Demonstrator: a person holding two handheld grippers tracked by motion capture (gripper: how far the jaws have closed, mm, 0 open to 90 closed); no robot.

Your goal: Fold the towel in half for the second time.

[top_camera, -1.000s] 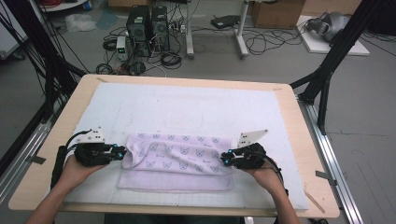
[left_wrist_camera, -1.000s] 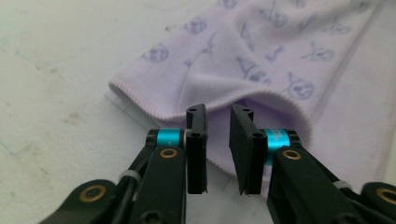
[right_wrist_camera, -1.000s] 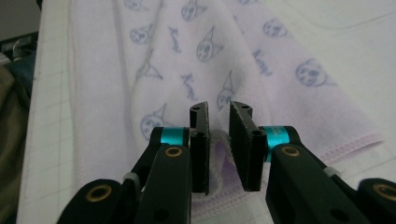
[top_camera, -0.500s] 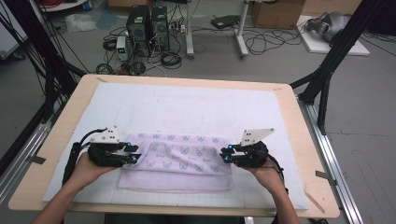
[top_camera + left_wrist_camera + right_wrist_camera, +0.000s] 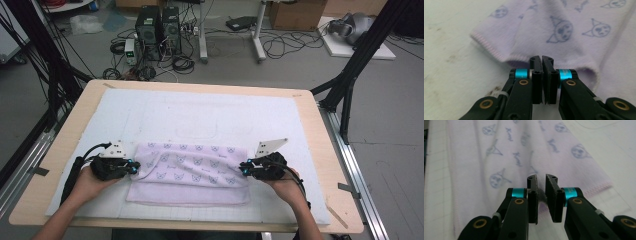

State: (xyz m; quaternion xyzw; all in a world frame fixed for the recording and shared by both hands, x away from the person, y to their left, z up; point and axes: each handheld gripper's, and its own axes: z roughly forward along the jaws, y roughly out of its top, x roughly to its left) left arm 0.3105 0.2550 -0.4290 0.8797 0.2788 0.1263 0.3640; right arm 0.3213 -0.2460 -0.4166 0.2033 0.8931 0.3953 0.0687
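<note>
A lavender towel (image 5: pixel 190 170) with cartoon prints lies folded on the white mat (image 5: pixel 200 110), near the table's front edge. My left gripper (image 5: pixel 134 166) is at the towel's left end. In the left gripper view its jaws have just been closing, and the gripper (image 5: pixel 542 58) stands pressed together on the hem of the towel's (image 5: pixel 564 30) top layer. My right gripper (image 5: pixel 243 169) is at the right end. Its jaws have been closing too, and in the right gripper view the gripper (image 5: pixel 541 178) shows a narrow gap with the towel's (image 5: pixel 511 157) edge bunched in it.
The mat covers most of the wooden table (image 5: pixel 322 150), with bare mat behind the towel. Beyond the far edge, computer towers (image 5: pixel 157 25) and cables sit on the floor. Black frame legs (image 5: pixel 350 75) stand at the table's right corner.
My left hand pushed in toward the towel's left end, then sank a little onto it. The towel's top layer now lies smoother and more stretched. The right hand has stayed put.
</note>
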